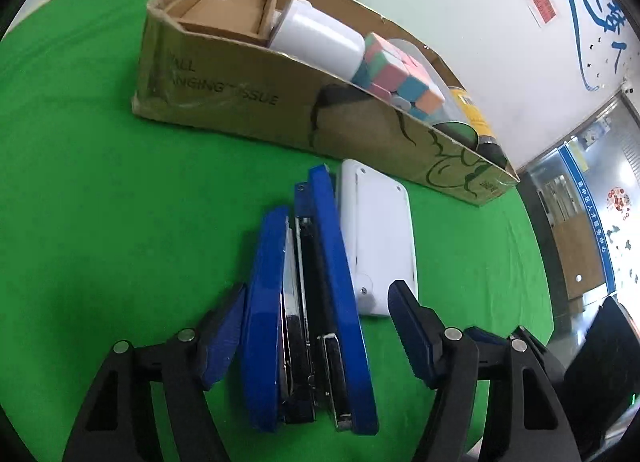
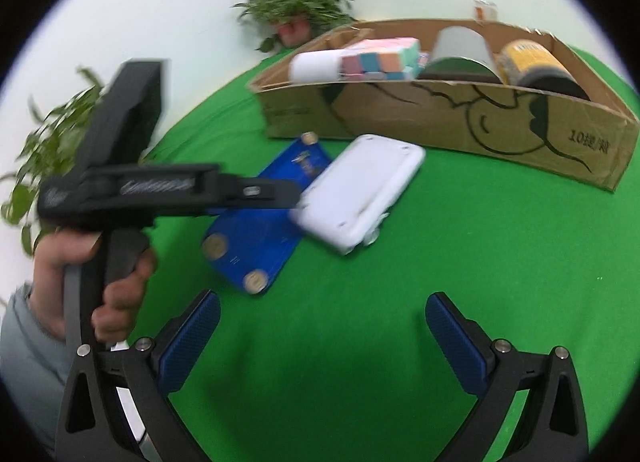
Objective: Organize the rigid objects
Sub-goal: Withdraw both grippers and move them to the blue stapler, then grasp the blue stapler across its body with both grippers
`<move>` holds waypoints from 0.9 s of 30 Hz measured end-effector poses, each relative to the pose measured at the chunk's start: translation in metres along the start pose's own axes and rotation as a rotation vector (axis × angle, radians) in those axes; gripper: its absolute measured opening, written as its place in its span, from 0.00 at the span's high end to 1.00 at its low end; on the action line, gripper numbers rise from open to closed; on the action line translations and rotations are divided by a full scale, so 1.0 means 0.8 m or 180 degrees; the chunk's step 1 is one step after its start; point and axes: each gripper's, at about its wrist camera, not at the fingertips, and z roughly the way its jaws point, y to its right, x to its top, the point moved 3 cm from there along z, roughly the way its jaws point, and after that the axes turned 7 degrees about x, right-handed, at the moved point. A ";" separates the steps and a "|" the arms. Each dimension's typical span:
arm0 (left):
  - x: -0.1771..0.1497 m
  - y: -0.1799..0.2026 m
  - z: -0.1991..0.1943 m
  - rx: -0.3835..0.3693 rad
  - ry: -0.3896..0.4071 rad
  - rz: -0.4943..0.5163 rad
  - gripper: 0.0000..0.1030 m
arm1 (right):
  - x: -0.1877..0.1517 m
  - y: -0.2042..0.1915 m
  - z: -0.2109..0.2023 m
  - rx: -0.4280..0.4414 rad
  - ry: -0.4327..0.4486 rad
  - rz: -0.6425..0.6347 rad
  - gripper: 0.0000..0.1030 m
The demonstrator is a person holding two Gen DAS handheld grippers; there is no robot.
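A blue stapler lies on its side on the green cloth, between the fingers of my left gripper. The left pad sits against it, the right pad stands clear of it, so the gripper is open. A white flat device rests right of the stapler, touching it. In the right wrist view the stapler shows its underside, with the white device leaning on it. My right gripper is open over bare cloth, nearer than both. The cardboard box holds a white jar and a pastel cube.
The box also holds a yellow can and a grey cylinder. A person's hand grips the left tool's handle at the left. Potted plants stand behind the table. The table edge curves at the right.
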 end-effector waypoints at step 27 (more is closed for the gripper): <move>-0.035 -0.038 -0.058 -0.0295 0.0358 -0.0412 0.11 | -0.003 -0.023 0.057 -0.0911 -0.0117 -0.0593 0.40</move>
